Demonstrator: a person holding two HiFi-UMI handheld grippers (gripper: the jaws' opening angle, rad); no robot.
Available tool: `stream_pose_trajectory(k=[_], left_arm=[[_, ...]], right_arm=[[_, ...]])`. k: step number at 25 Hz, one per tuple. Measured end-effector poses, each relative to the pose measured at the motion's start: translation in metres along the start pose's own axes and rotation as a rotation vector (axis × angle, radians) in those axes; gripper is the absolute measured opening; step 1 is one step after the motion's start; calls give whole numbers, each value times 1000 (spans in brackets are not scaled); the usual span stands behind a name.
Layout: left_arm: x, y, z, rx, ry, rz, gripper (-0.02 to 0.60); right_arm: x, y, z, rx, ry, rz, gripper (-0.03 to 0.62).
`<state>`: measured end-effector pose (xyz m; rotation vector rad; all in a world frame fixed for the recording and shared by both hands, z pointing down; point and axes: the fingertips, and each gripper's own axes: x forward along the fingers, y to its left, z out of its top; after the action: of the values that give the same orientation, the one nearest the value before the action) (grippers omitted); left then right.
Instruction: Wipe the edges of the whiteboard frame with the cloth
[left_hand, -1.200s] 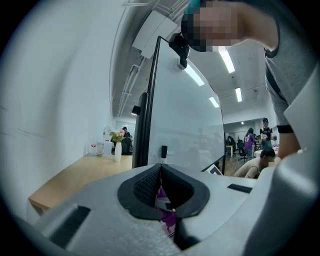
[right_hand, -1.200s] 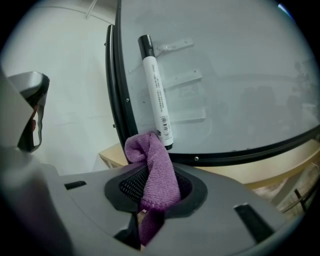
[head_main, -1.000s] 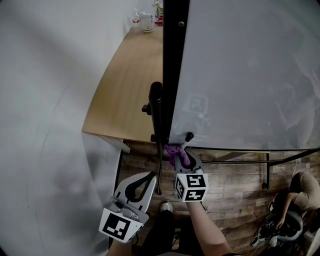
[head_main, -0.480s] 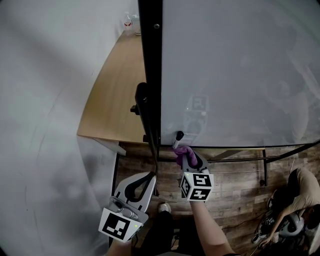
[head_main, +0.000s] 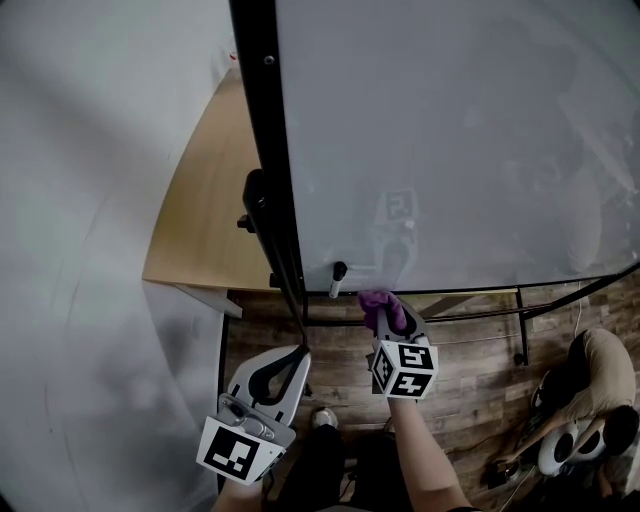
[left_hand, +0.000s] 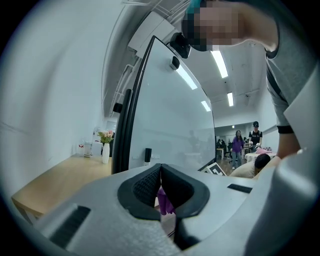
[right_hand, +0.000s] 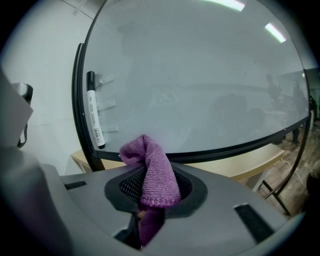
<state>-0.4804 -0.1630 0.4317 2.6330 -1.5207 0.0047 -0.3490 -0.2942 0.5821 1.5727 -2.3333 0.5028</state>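
Clamped tight in right claw (head_main: 392, 320): purple cloth (right_hand: 152, 169), just under whiteboard frame (head_main: 470, 289) at its near edge, close to left corner. Left claw (head_main: 285, 365) closed, empty, held low. Probably wiping near edge; next, press cloth on and slide rightward.

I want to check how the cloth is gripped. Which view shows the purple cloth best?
The right gripper view: the cloth sits large in the middle, pinched by the right gripper. The head view shows only a small purple bunch just below the whiteboard frame; the left gripper view shows a purple sliver.
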Motion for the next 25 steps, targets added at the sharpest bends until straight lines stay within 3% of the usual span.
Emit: stream_pose_trajectory(k=[12, 25], left_arm=[[22, -22, 7, 9, -7, -45, 17], [56, -66, 11, 11, -10, -59, 17]], right_arm=[[-14, -50, 6, 21, -3, -70, 80], [-27, -103, 11, 14, 0, -71, 80]])
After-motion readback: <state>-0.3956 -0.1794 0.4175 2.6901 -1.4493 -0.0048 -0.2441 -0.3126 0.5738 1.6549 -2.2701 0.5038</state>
